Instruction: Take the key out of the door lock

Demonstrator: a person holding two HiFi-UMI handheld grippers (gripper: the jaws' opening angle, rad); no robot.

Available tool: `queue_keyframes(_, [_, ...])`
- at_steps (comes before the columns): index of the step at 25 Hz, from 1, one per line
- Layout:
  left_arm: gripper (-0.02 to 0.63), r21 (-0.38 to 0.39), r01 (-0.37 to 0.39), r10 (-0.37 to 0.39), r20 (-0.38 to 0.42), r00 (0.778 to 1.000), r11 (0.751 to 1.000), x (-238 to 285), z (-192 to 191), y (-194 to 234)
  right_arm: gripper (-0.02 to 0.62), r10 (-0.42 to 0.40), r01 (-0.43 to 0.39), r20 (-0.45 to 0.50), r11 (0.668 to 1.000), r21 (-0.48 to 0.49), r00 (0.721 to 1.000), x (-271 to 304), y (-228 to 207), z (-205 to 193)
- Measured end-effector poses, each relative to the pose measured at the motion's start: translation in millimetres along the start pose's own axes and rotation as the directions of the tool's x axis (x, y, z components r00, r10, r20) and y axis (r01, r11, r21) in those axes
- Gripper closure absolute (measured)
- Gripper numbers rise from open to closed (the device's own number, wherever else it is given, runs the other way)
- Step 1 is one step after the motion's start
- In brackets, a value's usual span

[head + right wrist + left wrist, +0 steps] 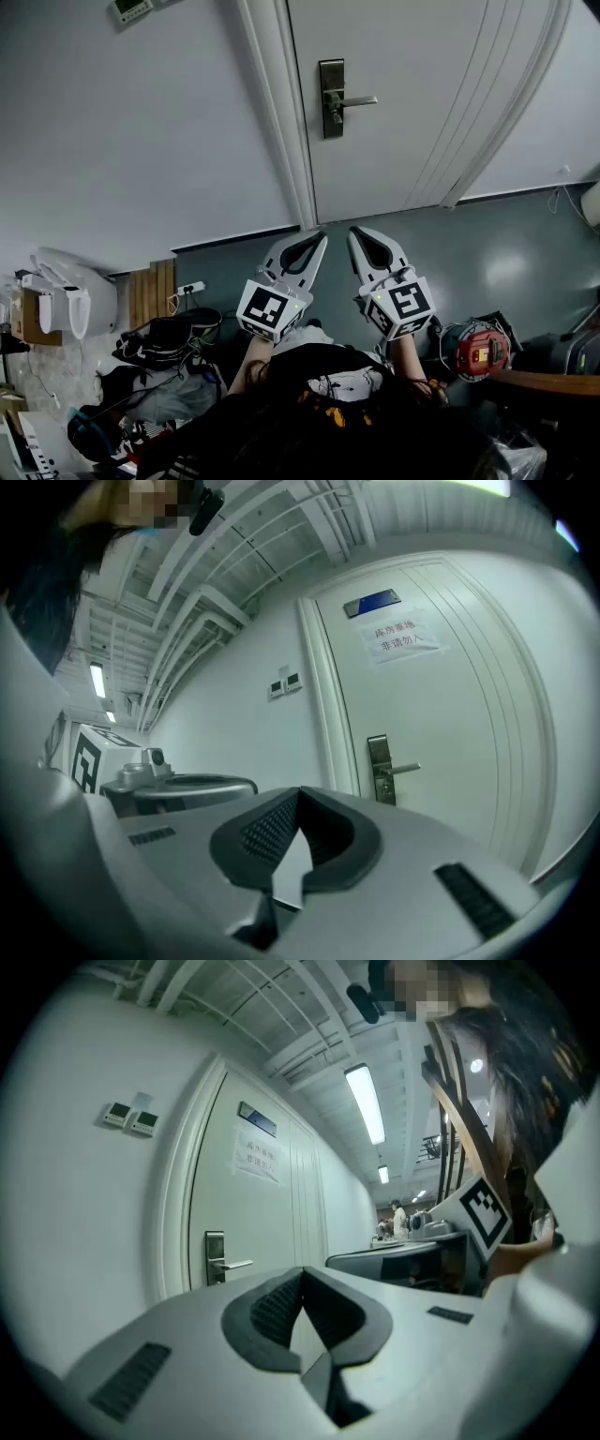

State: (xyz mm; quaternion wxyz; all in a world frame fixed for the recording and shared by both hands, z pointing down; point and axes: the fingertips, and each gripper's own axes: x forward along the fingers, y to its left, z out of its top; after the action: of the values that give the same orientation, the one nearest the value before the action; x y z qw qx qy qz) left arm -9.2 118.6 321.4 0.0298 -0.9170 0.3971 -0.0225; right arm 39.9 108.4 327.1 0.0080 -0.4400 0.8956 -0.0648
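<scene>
The white door stands shut ahead, with a dark metal lock plate and a lever handle near its left edge. A key is too small to make out on the plate. My left gripper and right gripper are held side by side low before the door, well short of the lock. Both are shut with nothing between the fingers. The left gripper view shows its joined tips with the lock plate off to the left. From the right gripper, the lock plate is to the right.
A paper sign hangs on the door, and wall controls sit left of the frame. Clutter lies on the floor behind me: a white appliance, a power strip, a red device. A desk stands to my right.
</scene>
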Motion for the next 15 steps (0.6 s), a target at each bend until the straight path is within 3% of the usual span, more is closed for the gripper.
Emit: queue_keyframes(15, [0.599,-0.003,0.031,-0.031,-0.003,1.0,1.0,4.4,-5.4,26.6,0.591,-0.007,0.007,0.002,1.0,-0.001,1.0,33.0,4.1,-1.1])
